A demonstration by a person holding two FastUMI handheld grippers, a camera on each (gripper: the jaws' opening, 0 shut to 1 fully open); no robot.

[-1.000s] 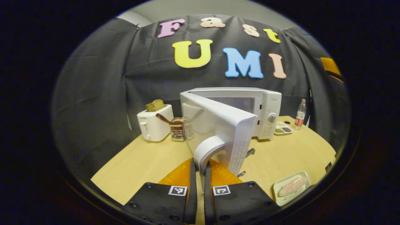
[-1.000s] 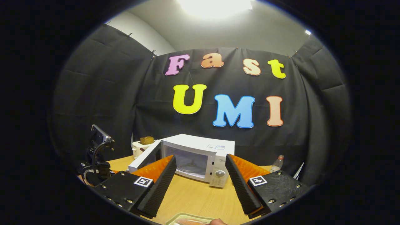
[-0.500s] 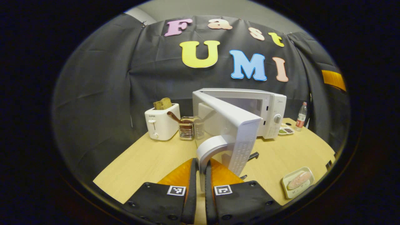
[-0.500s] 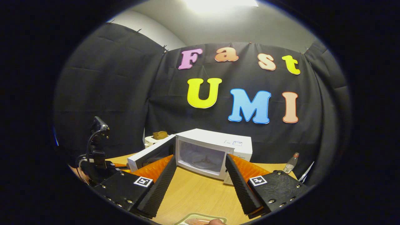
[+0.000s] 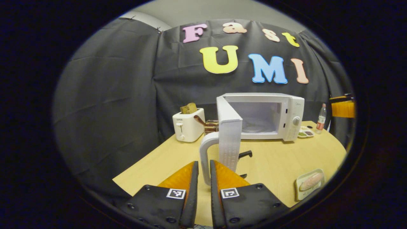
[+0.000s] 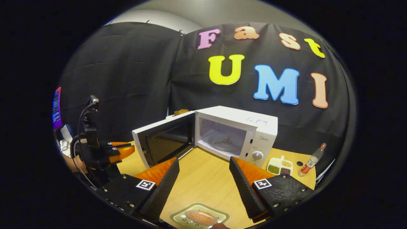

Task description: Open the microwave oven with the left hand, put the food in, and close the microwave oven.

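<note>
Booth with a black cloth wall and a pale wooden table [image 5: 279,159].

Left gripper [image 5: 203,163]: my two fingers are drawn close together. The lower end of the white door handle [image 5: 205,152] runs down between them, clamped from both sides. In the right gripper view, the left gripper [image 6: 109,149] sits at the table's left edge, just beside the free edge of the door. A hand [image 6: 72,163] is behind it.

Right gripper [image 6: 203,178]: fingers spread wide, gripping nothing, held above the table's near edge. Directly below the gap is a pale green plate [image 6: 178,218] with an oblong pinkish-orange piece of food [image 6: 201,217] on it. In the left gripper view, the plate [image 5: 300,189] and food [image 5: 311,181] lie near the table's front right edge, well apart from the oven.

Microwave oven [image 5: 294,108] stands toward the back of the table. Its door [image 5: 229,133] is swung fully open toward me, hinged on the left. The cavity is exposed, and the turntable [image 6: 227,140] can be seen inside. Two black latch hooks [image 5: 244,155] stick out from the door's edge.

Left of the oven, near the back left corner: a white toaster [image 5: 187,128] with bread slices [image 5: 190,108] standing in its slots. Between it and the door is a wire utensil holder [image 5: 210,126], partly hidden.

Right of the oven: a small divided dish [image 6: 279,165] of beans, touching or just beside the oven's front corner. Beyond it, near the right edge, is a plastic bottle [image 6: 311,160].
</note>
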